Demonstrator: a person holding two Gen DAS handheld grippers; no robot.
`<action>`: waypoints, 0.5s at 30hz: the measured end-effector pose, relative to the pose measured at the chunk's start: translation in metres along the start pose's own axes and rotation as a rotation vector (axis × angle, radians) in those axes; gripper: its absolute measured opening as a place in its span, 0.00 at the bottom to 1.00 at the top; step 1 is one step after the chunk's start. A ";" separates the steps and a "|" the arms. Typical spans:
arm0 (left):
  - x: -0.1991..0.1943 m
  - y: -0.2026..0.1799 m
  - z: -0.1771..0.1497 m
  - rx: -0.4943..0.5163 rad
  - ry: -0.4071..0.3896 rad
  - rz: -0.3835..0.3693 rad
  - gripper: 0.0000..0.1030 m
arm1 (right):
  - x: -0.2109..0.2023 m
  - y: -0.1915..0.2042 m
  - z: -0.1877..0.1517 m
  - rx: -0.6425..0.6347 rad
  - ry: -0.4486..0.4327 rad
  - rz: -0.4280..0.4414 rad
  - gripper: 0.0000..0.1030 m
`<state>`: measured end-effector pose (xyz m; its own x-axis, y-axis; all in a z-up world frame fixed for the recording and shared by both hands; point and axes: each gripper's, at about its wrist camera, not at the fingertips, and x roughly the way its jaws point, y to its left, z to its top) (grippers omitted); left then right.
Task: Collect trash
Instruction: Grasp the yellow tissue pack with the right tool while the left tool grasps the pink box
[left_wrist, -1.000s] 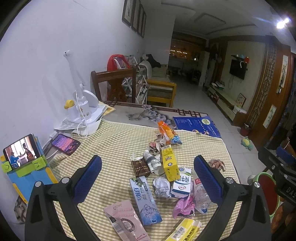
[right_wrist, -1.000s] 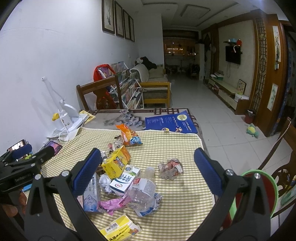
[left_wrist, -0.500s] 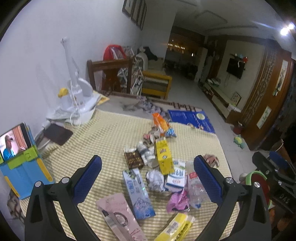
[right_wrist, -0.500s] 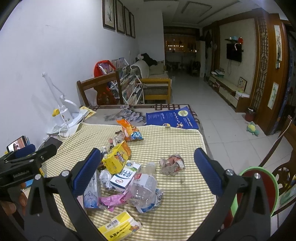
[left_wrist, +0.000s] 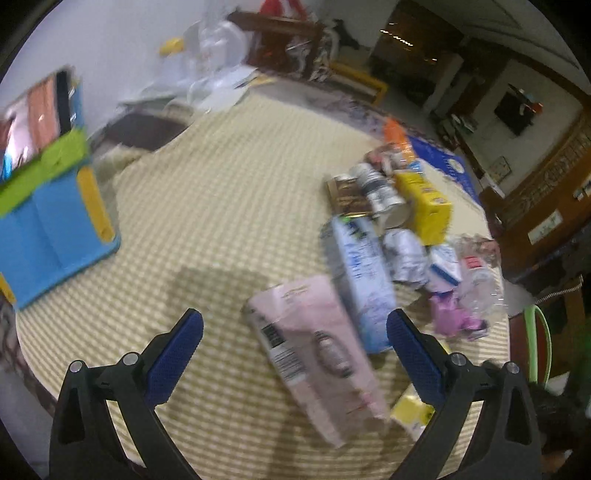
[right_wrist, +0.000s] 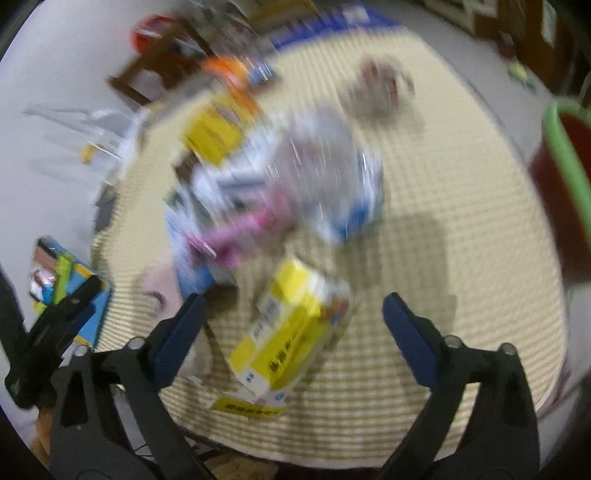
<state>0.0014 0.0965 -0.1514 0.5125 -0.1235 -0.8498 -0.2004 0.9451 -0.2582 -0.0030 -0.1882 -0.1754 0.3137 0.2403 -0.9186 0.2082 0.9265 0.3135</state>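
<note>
Fingers (right_wrist: 406, 339) of right gripper (right_wrist: 291, 332): wide, closing, astride yellow carton (right_wrist: 288, 328) near table's (right_wrist: 461, 206) front edge, untouched; light, crushable, grip long sides.

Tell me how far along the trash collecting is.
Nothing looks collected: wrappers and cartons lie on the checked tablecloth. In hand: nothing. The right gripper, jaws closing, frames the yellow carton; the left gripper, open, frames the pink pouch. Left: the whole pile.

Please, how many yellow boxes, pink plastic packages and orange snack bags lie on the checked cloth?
Yellow boxes: 2
Pink plastic packages: 2
Orange snack bags: 1
Total: 5
</note>
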 end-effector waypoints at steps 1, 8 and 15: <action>0.003 0.007 -0.001 -0.016 0.007 0.003 0.92 | 0.010 0.003 -0.005 0.010 0.023 -0.009 0.87; 0.017 0.020 0.006 -0.007 0.077 -0.011 0.92 | 0.056 0.041 -0.023 -0.073 0.073 -0.171 0.87; 0.046 0.003 -0.006 0.023 0.226 -0.076 0.92 | 0.052 0.035 -0.032 -0.079 0.015 -0.222 0.57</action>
<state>0.0193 0.0922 -0.1943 0.3246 -0.2565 -0.9104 -0.1482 0.9368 -0.3168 -0.0094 -0.1335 -0.2197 0.2544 0.0317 -0.9666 0.1969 0.9768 0.0838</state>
